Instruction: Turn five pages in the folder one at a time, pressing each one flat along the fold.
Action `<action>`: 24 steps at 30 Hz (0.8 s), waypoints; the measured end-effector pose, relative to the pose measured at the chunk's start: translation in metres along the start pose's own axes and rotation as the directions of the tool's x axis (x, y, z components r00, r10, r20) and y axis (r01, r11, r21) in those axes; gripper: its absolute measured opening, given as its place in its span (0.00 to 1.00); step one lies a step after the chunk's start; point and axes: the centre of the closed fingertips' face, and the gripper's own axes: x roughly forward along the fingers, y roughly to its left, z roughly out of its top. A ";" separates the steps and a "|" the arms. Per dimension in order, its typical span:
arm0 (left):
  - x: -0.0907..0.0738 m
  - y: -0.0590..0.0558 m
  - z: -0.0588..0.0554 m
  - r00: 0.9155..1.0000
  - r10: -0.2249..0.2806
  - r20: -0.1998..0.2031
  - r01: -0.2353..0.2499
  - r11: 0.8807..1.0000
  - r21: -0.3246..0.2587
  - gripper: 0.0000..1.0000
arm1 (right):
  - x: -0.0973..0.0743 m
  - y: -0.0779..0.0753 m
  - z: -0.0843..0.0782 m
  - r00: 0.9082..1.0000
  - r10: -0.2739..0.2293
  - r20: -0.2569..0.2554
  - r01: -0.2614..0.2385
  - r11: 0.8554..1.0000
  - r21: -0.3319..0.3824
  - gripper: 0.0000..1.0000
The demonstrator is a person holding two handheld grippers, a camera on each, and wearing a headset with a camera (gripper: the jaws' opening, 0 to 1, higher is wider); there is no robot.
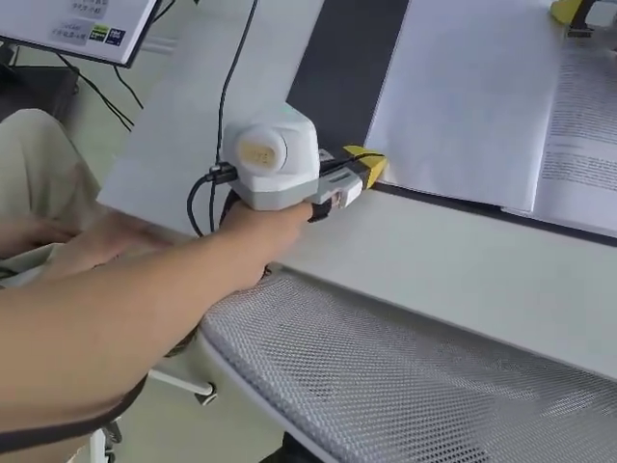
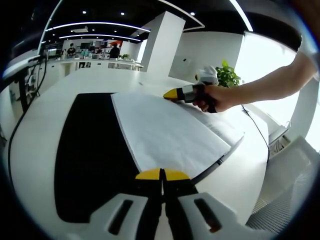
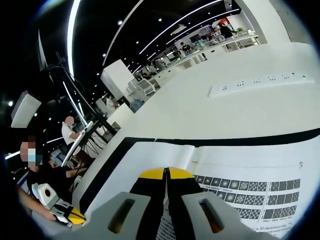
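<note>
1. Nearest the head camera are a grey mesh chair back [image 1: 405, 376] at the bottom and the person's forearm [image 1: 116, 328] reaching in from the left.
2. That arm's hand [image 1: 255, 236] holds the left gripper [image 1: 371, 166] over the near edge of the white table [image 1: 434, 260]. A black cable [image 1: 227, 87] trails away from it toward the far side.
3. The folder [image 1: 347, 68] lies open on the table. Its black cover is on the left, a blank page [image 1: 463, 96] lies in the middle and a printed page [image 1: 583, 135] is on the right.
4. The left gripper's yellow tips touch the folder's near edge by the blank page's corner. In its own view [image 2: 162, 174] the jaws are pressed together with only a thin slit between them. I cannot tell whether any paper is caught.
5. The right gripper [image 1: 574, 12] is at the far right over the printed page.
6. In the right gripper view [image 3: 166, 174] the jaws are closed tip to tip, with nothing seen between them, above rows of small checkered figures.
7. A white power strip [image 3: 260, 82] lies farther off on the table.
</note>
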 end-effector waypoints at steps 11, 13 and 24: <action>-0.001 -0.002 0.001 1.000 0.000 0.000 0.000 1.000 0.006 0.00 | -0.019 0.017 -0.020 0.999 0.037 -0.010 -0.037 0.999 0.017 0.00; -0.001 -0.002 0.001 1.000 0.000 -0.002 0.000 1.000 0.009 0.00 | -0.021 0.018 -0.022 0.999 0.039 -0.007 -0.039 0.999 0.021 0.00; -0.001 -0.003 0.001 1.000 0.000 0.003 0.000 1.000 0.004 0.00 | -0.039 0.033 -0.041 0.996 0.085 -0.020 -0.084 0.996 0.025 0.00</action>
